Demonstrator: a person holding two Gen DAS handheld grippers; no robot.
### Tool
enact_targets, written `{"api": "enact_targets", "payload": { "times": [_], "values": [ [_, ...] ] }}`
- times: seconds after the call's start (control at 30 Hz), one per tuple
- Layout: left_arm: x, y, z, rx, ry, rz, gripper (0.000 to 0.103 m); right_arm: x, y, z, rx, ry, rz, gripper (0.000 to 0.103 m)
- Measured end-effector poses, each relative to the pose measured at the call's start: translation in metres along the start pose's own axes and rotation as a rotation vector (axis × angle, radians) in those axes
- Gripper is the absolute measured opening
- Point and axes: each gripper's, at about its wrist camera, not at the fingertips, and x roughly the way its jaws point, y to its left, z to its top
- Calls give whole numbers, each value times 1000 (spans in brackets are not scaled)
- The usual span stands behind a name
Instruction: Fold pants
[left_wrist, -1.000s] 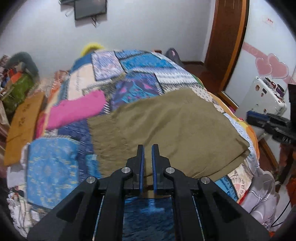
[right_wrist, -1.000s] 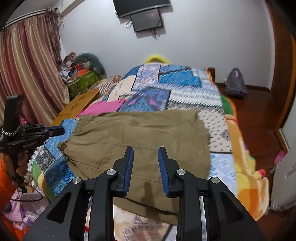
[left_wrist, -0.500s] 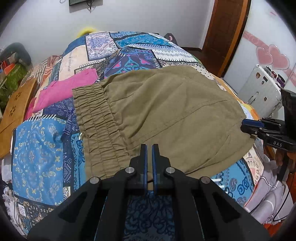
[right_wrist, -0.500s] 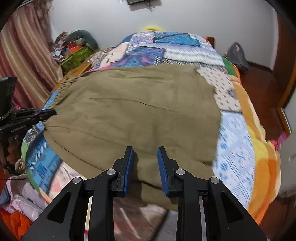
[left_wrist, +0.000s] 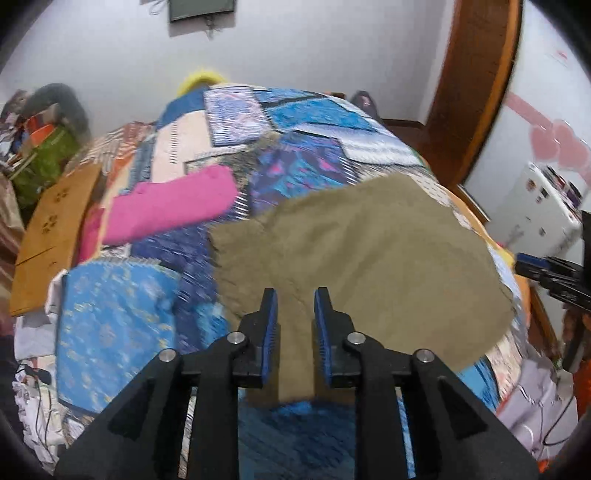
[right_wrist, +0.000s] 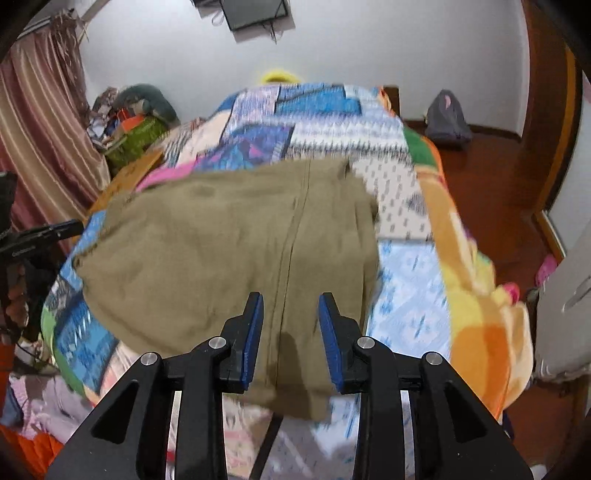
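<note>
The olive-green pants (left_wrist: 369, 258) lie folded flat on the patchwork bedspread (left_wrist: 295, 140), near the foot of the bed. They also show in the right wrist view (right_wrist: 221, 251), with a leg end hanging over the bed's near edge. My left gripper (left_wrist: 294, 301) is open and empty, just above the pants' near left edge. My right gripper (right_wrist: 291, 306) is open and empty, above the pants' near right part. The right gripper also shows at the far right of the left wrist view (left_wrist: 546, 269). The left gripper shows at the left edge of the right wrist view (right_wrist: 40, 236).
A pink garment (left_wrist: 170, 210) lies on the bed left of the pants. A wooden board (left_wrist: 48, 236) and clutter stand on the left side. A white appliance (left_wrist: 535, 210) and a wooden door (left_wrist: 472, 85) are on the right. A bag (right_wrist: 447, 118) sits on the floor.
My left gripper has opened and let go of the pants' edge. Both grippers have pulled back and tilted up from the pants. The pants lie still.
</note>
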Motion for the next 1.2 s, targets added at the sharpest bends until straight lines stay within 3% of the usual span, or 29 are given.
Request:
{"api": "enact_targets", "payload": {
  "times": [0.2, 0.3, 0.33, 0.37, 0.5, 0.7, 0.93, 1.03, 1.2],
  "values": [
    [31, 32, 26, -69, 28, 44, 25, 19, -7, 36, -23, -28, -34, 32],
    [46, 41, 31, -90, 43, 62, 50, 34, -13, 53, -29, -26, -49, 35],
    [53, 44, 34, -103, 52, 73, 65, 41, -16, 60, -32, -26, -54, 36],
    [57, 46, 35, -113, 55, 79, 70, 47, -18, 66, -37, -27, -58, 38],
    [80, 49, 39, -122, 89, 72, 70, 74, -26, 90, -61, -35, -81, 48],
    [101, 42, 43, -108, 111, 78, 70, 123, -42, 117, -62, -3, -71, 49],
    [113, 40, 41, -83, 125, 89, 68, 183, -59, 133, -68, 115, -36, 49],
    [115, 39, 40, -65, 120, 101, 68, 199, -64, 135, -74, 158, -24, 49],
    [118, 38, 39, -63, 112, 114, 68, 207, -71, 139, -47, 152, 41, 49]
  ]
}}
